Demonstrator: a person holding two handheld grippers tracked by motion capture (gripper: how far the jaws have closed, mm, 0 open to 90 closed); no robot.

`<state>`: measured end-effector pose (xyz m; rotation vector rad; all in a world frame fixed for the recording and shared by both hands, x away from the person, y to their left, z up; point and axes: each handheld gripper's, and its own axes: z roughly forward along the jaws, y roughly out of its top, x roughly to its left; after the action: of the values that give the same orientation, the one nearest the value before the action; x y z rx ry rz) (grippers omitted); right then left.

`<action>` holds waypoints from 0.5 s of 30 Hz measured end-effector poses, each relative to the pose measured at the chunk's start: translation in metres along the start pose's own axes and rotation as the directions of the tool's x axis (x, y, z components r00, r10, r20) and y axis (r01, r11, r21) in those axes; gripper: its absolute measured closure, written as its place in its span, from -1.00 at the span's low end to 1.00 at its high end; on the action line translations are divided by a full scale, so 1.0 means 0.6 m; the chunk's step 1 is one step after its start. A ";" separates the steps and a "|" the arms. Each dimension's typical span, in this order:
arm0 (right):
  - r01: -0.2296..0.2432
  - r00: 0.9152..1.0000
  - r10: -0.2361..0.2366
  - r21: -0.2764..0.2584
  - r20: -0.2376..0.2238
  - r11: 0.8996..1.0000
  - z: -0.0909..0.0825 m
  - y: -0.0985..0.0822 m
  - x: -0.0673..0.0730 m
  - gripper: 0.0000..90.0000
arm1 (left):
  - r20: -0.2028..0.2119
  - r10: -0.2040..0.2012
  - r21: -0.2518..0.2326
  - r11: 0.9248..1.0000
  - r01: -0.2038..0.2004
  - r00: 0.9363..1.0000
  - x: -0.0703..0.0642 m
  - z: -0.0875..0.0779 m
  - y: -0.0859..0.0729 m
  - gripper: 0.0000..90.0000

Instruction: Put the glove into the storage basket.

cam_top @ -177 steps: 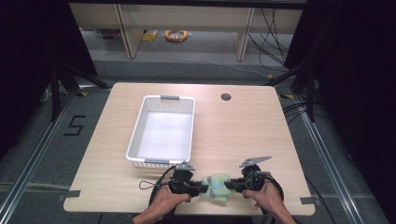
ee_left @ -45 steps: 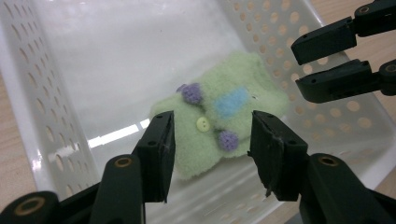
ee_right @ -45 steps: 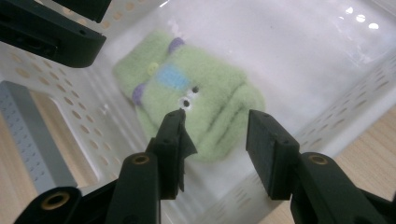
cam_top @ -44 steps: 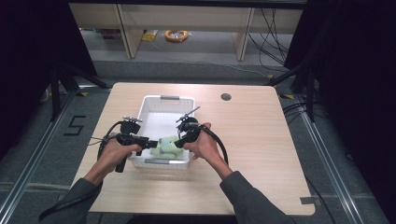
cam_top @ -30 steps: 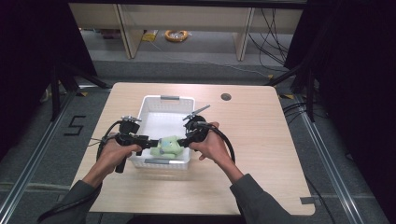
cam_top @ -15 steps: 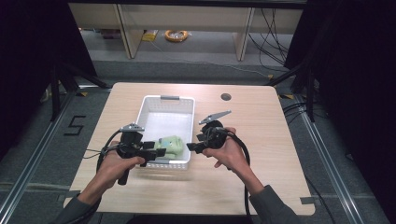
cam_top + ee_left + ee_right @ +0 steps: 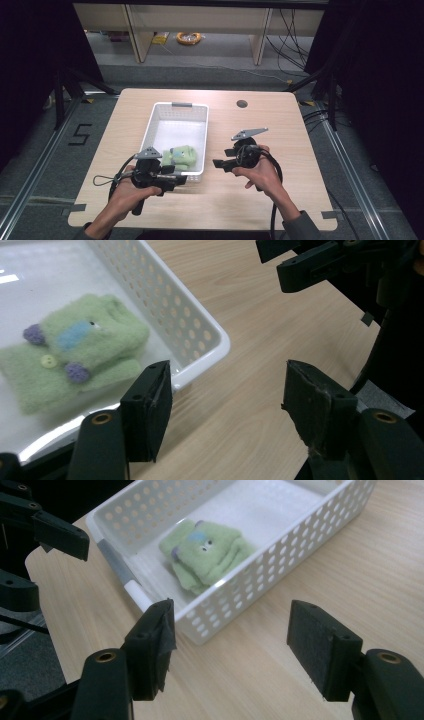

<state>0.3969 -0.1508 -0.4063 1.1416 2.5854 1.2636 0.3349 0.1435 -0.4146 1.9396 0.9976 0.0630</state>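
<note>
A folded green plush garment [image 7: 181, 156] with purple knobs and a blue patch lies inside the white perforated basket [image 7: 172, 106], at its near end. My left gripper [image 7: 176, 176] is just in front of the basket's near rim, pointing right, open with nothing between its jaws. My right gripper [image 7: 220, 164] is to the right of the basket, pointing left, open and empty. Both pairs of jaws have just been opening. In the left gripper view the garment [image 7: 75, 350] is behind the basket's corner [image 7: 200, 325]. In the right gripper view it [image 7: 205, 552] rests behind the basket's wall [image 7: 260, 580].
The wooden table [image 7: 290, 135] has a small round hole [image 7: 242, 104] at its far side. The other gripper [image 7: 320, 265] shows at the top right of the left gripper view. Shelves and cables stand on the floor beyond the table.
A second ago both grippers met at the garment over the basket. The garment now lies loose in the basket, and both grippers have drawn apart and back toward the near edge, jaws wider.
</note>
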 end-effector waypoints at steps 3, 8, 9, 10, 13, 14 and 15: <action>-0.009 1.000 0.009 -0.006 0.003 1.000 -0.008 -0.012 -0.007 -0.20 | -0.007 0.010 -0.010 1.000 -0.010 1.000 -0.010 0.002 -0.004 -0.21; -0.038 0.999 0.038 -0.008 0.018 0.999 -0.022 -0.034 -0.015 -0.24 | 0.008 0.023 -0.002 1.000 -0.023 1.000 -0.020 0.007 -0.011 -0.21; -0.032 0.999 0.032 -0.015 0.024 0.999 -0.024 -0.038 -0.018 -0.24 | 0.008 0.025 -0.003 1.000 -0.025 1.000 -0.022 0.008 -0.013 -0.21; -0.030 0.999 0.031 -0.020 0.027 0.999 -0.027 -0.043 -0.021 -0.25 | 0.012 0.026 0.005 1.000 -0.026 1.000 -0.023 0.009 -0.014 -0.22; -0.045 0.999 0.046 -0.026 0.022 0.999 -0.035 -0.056 -0.024 -0.26 | 0.018 0.023 0.005 1.000 -0.023 1.000 -0.029 0.015 -0.020 -0.22; -0.034 0.999 0.036 -0.036 0.035 0.999 -0.038 -0.061 -0.027 -0.27 | 0.021 0.032 0.012 0.999 -0.032 0.999 -0.029 0.016 -0.022 -0.22; -0.055 0.998 0.056 -0.036 0.029 0.998 -0.040 -0.064 -0.026 -0.27 | 0.023 0.032 0.014 0.999 -0.032 0.999 -0.030 0.018 -0.024 -0.22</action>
<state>0.3771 -0.1917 -0.4214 1.2241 2.5168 1.2870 0.3184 0.1275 -0.4253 1.9653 0.9539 0.0517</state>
